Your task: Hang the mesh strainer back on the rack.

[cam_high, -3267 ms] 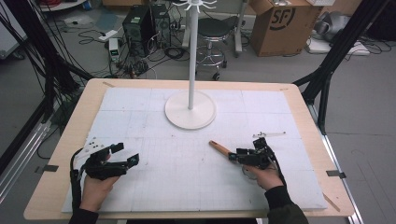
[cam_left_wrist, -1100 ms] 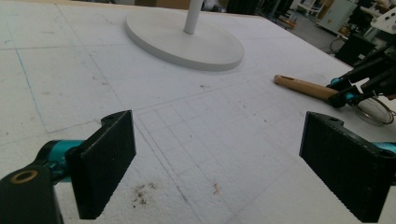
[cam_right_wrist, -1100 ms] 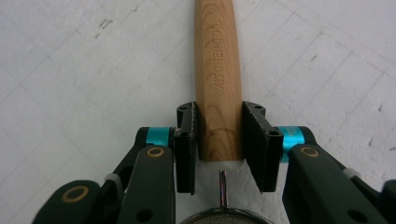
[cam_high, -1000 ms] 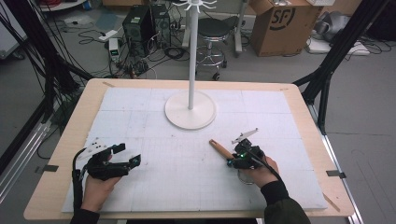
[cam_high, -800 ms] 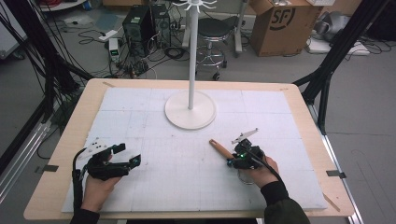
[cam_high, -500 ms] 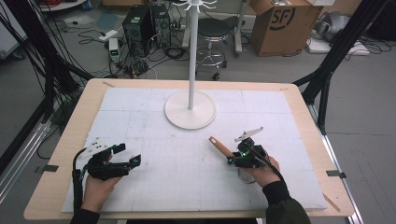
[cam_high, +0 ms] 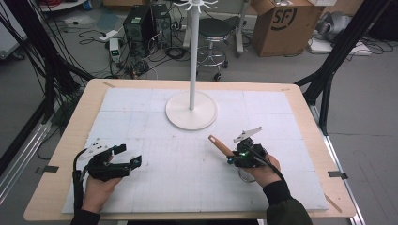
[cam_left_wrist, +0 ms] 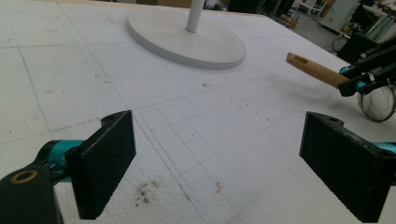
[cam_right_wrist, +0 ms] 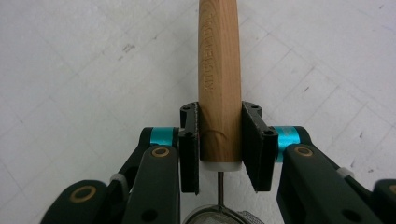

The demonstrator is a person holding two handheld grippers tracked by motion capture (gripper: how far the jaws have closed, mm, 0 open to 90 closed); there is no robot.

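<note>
Listing what we find on the tabletop (cam_high: 84, 140), item by item.

Item one: a small strainer with a wooden handle (cam_right_wrist: 219, 84) stamped "KITCHEN TOOL". We see our right gripper (cam_right_wrist: 219, 144) with its jaws pinching that handle near its lower end, one black pad on each side of the wood. Below the jaws a thin wire leads to the strainer's mesh bowl (cam_right_wrist: 219, 217). In the high view the right gripper (cam_high: 234, 157) sits at the right of the white foam sheet (cam_high: 155, 187), and the handle (cam_high: 219, 144) points up and away toward the stand. In the left gripper view the mesh bowl (cam_left_wrist: 378, 100) sits low at the sheet, though we cannot tell whether it touches, and the handle (cam_left_wrist: 313, 70) slants upward.

Item two: our left gripper (cam_left_wrist: 219, 163), jaws spread wide with nothing between them, over a faint pencilled grid on the foam. In the high view it (cam_high: 129, 157) lies at the left, well apart from the strainer.

Item three: a white stand, its round base (cam_high: 191, 110) on the far middle of the sheet and its pole (cam_high: 191, 56) upright.
</note>
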